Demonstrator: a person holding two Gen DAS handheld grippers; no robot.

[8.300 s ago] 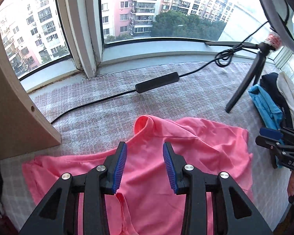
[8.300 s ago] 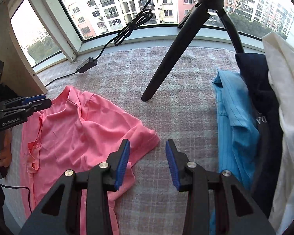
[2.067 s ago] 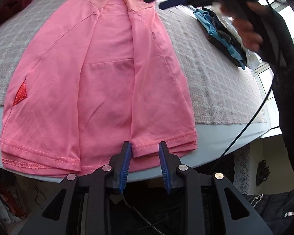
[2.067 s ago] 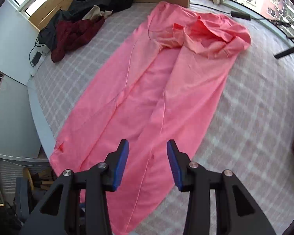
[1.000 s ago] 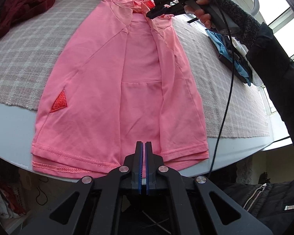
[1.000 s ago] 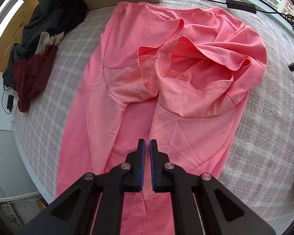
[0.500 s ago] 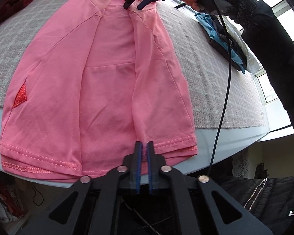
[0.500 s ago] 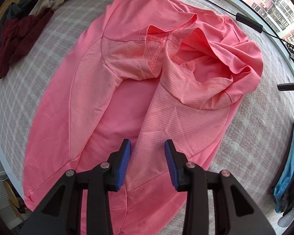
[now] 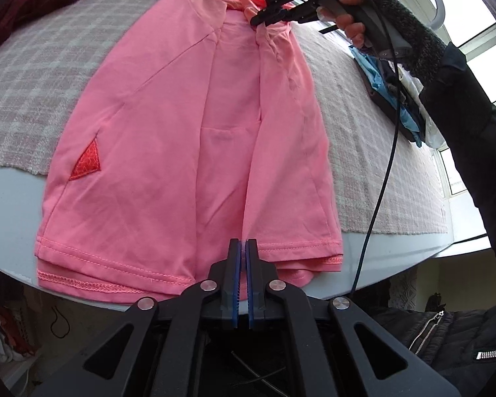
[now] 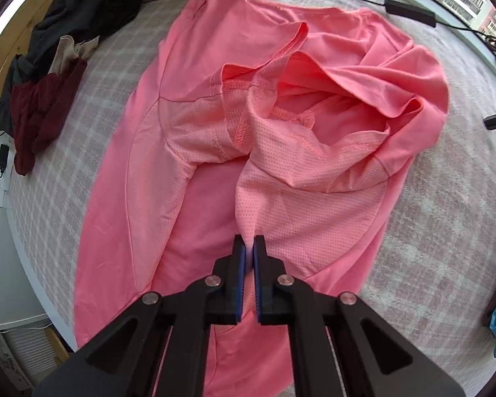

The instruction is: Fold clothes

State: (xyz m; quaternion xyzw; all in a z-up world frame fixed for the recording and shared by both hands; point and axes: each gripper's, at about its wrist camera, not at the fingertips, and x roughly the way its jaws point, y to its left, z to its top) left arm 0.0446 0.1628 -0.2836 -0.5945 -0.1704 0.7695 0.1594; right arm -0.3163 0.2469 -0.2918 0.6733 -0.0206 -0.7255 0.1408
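- Blanket (image 9: 33, 76): checked, grey-white; covers the platform and carries the shirt (image 9: 168, 139). A dark red garment (image 9: 36, 6) lies at its far left edge, well apart from the shirt.
- Shirt: pink, spread lengthwise, hem at the near platform edge, collar at the far end. Both side panels are folded inward; a red triangle patch (image 9: 86, 163) shows on the left panel.
- Left gripper (image 9: 243, 248): at the hem, directly before the camera. Jaws together, clamped on the inner edge of the right-hand folded panel where it meets the hem.
- Right gripper (image 10: 249, 248): at the collar end, over the mesh shoulder panel. Jaws have just been closing and now pinch a raised ridge of mesh fabric between the pads.
- Hand (image 9: 353, 16): gloved, holds the right gripper's handle, seen from the left wrist view.
- Clothes pile (image 9: 393, 99): blue and dark items at the far right, well apart from the shirt.
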